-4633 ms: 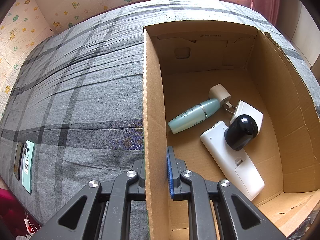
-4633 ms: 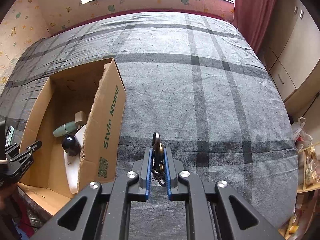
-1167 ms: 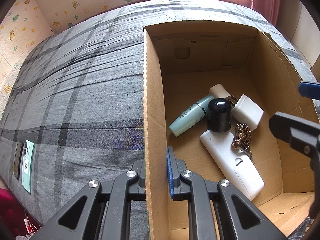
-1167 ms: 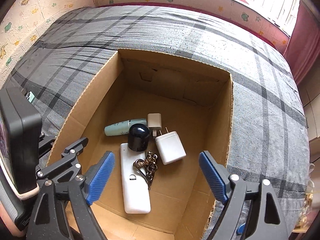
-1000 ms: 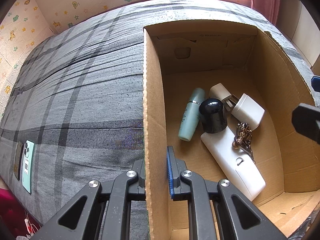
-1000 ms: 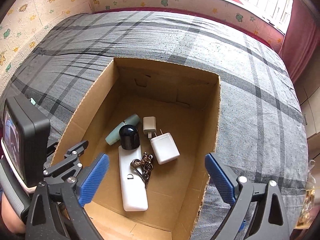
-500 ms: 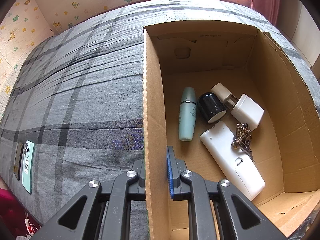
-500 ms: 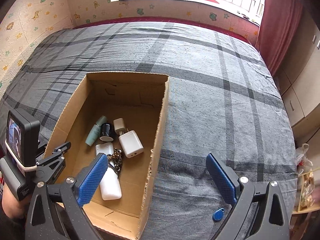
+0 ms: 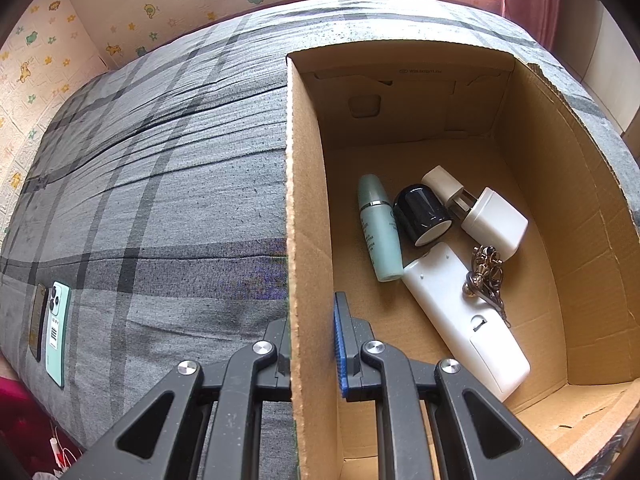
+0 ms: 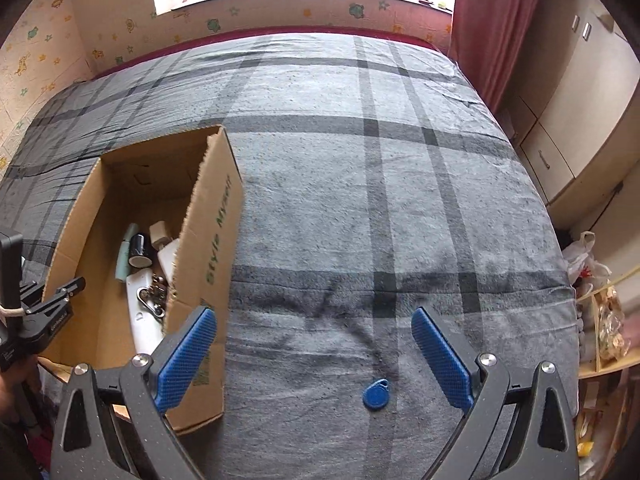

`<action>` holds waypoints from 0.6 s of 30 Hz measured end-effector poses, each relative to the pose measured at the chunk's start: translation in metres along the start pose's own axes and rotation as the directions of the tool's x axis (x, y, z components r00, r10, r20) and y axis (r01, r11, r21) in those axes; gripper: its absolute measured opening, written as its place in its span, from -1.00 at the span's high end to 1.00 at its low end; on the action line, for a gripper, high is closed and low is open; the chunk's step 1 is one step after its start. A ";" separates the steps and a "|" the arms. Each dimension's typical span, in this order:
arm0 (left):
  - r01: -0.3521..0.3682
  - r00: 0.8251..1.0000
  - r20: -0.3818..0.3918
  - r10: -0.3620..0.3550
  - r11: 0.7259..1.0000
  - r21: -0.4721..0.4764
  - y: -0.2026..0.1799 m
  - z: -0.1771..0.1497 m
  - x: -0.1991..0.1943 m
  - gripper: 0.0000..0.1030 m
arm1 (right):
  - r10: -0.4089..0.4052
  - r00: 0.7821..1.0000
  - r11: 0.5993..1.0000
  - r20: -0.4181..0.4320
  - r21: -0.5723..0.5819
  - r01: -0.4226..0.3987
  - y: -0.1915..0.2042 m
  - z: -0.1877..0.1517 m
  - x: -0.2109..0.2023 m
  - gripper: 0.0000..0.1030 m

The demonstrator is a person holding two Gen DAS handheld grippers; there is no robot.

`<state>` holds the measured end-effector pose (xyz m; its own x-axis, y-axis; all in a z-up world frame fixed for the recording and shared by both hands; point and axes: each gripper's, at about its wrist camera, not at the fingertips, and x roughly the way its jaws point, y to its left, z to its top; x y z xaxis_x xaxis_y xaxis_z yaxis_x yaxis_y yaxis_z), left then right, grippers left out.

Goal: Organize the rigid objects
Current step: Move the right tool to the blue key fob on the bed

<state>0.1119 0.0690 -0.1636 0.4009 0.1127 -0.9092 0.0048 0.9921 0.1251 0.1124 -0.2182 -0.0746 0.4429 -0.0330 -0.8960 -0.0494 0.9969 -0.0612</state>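
Observation:
A cardboard box (image 9: 304, 200) sits on the grey plaid bed. My left gripper (image 9: 310, 344) is shut on the box's left wall. Inside lie a teal bottle (image 9: 378, 228), a dark round jar (image 9: 420, 214), two white chargers (image 9: 494, 222), a white remote (image 9: 464, 320) and a bunch of keys (image 9: 486, 276) on the remote. My right gripper (image 10: 314, 352) is wide open and empty above the bed, right of the box (image 10: 216, 220). A blue key fob (image 10: 376, 394) lies on the bed between its fingers.
Two phones (image 9: 54, 332) lie at the bed's left edge. Cabinets (image 10: 560, 136) and a red curtain (image 10: 486, 24) stand to the right of the bed. Bags and clutter (image 10: 600, 312) sit by the bed's right side.
My right gripper dropped the keys into the box, opened, and moved right out of the box over the bed. The bottle and jar rolled and settled. The left gripper has not moved.

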 end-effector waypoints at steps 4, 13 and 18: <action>-0.002 1.000 0.000 0.002 1.000 0.001 -0.001 0.000 0.000 0.72 | -0.026 0.999 0.999 -0.039 0.041 0.028 -0.022 -0.018 0.017 -0.95; -0.010 1.000 0.000 0.010 1.000 0.005 -0.002 0.000 -0.002 0.72 | -0.048 0.992 0.990 -0.117 0.127 0.063 -0.053 -0.057 0.060 -0.95; -0.012 1.000 0.000 0.012 1.000 0.006 -0.003 0.000 -0.002 0.72 | -0.050 0.988 0.986 -0.146 0.151 0.072 -0.062 -0.074 0.079 -0.93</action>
<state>0.1111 0.0658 -0.1618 0.4007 0.1244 -0.9077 0.0055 0.9904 0.1382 0.0840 -0.2876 -0.1740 0.3091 -0.0925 -0.9465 0.1179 0.9913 -0.0583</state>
